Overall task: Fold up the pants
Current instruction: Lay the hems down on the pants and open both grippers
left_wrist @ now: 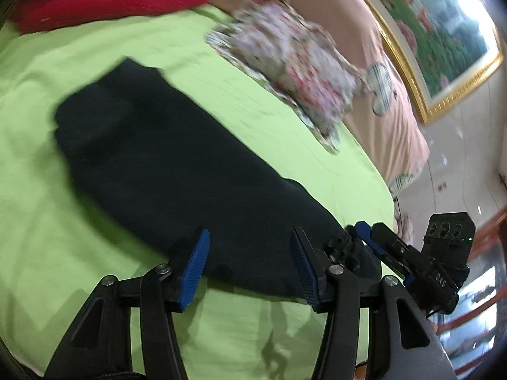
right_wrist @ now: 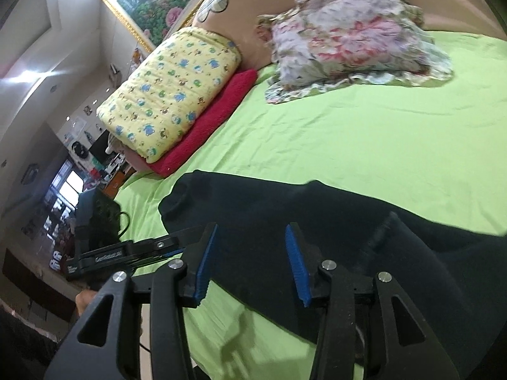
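Black pants (left_wrist: 164,158) lie spread on a lime-green bed sheet (left_wrist: 38,190). In the left wrist view they run from the upper left toward the near right edge. My left gripper (left_wrist: 250,253) is open, its blue pads just above the pants' near edge, holding nothing. In the right wrist view the pants (right_wrist: 285,209) stretch from centre to the lower right. My right gripper (right_wrist: 250,253) is open over the dark cloth, holding nothing. The right gripper also shows at the right of the left wrist view (left_wrist: 367,234), and the left gripper's body at the left of the right wrist view (right_wrist: 126,250).
A floral cushion (left_wrist: 291,66) (right_wrist: 348,41) lies at the far side of the bed. A yellow patterned pillow (right_wrist: 171,88) rests on a red folded cloth (right_wrist: 212,120) (left_wrist: 104,3). A pink headboard (left_wrist: 380,72) and a framed picture (left_wrist: 443,28) stand beyond. The bed edge and floor (left_wrist: 459,171) are to the right.
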